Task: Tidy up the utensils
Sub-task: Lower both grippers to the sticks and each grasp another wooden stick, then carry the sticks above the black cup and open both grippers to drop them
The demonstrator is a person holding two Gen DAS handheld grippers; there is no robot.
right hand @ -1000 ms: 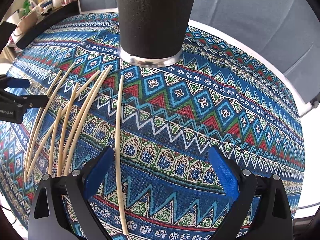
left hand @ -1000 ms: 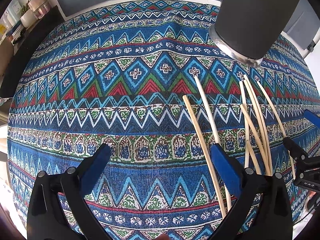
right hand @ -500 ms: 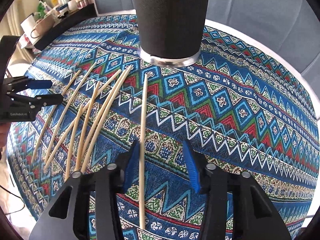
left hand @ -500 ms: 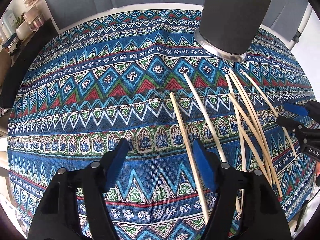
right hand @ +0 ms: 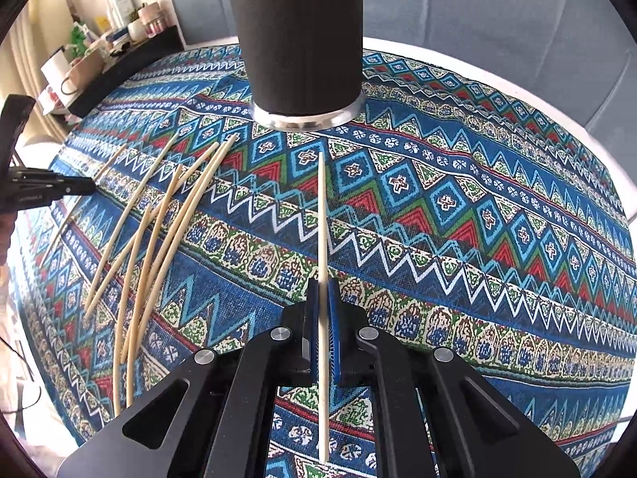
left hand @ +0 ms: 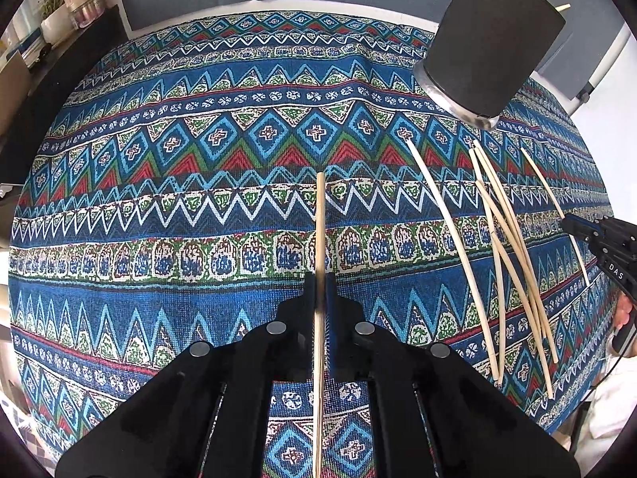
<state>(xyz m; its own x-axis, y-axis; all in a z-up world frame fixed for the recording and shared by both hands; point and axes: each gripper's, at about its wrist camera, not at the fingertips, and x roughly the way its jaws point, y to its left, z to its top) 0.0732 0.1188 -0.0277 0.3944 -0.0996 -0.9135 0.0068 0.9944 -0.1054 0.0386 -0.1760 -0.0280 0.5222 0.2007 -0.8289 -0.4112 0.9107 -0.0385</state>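
Both grippers are loaded: left gripper [left hand: 319,290] has its jaws clamped on a tan chopstick [left hand: 319,223], gripped around mid-length with the front end pointing straight ahead over the patterned tablecloth [left hand: 159,207]; right gripper [right hand: 323,298] has its blue pads pinched together on a paler chopstick [right hand: 321,215], also around mid-length, tip aimed roughly at the black holder [right hand: 298,36] dead ahead; can't tell from either view whether the sticks are off the cloth or flat on it; remaining loose chopsticks [left hand: 505,247] lie fanned and crossing between the two grippers, near the holder's steel base, and one stick end already pokes out past the holder rim in the left view; step in hand looks like lift-and-drop into the holder; to do it well: raise straight up first so the trailing ends don't drag the cloth or rake the pile; tilt each stick toward vertical before crossing the rim, since a mid-length grip leaves a lot of stick swinging either side; go one hand at a time, right first as it's already lined up, left has to travel across over the pile; get the lower end well inside the mouth before letting go, else it bounces off the rim; holder is tall with a narrow foot, so a sideways knock may tip it; keep grip firm, thin round sticks likely pivot between pads.
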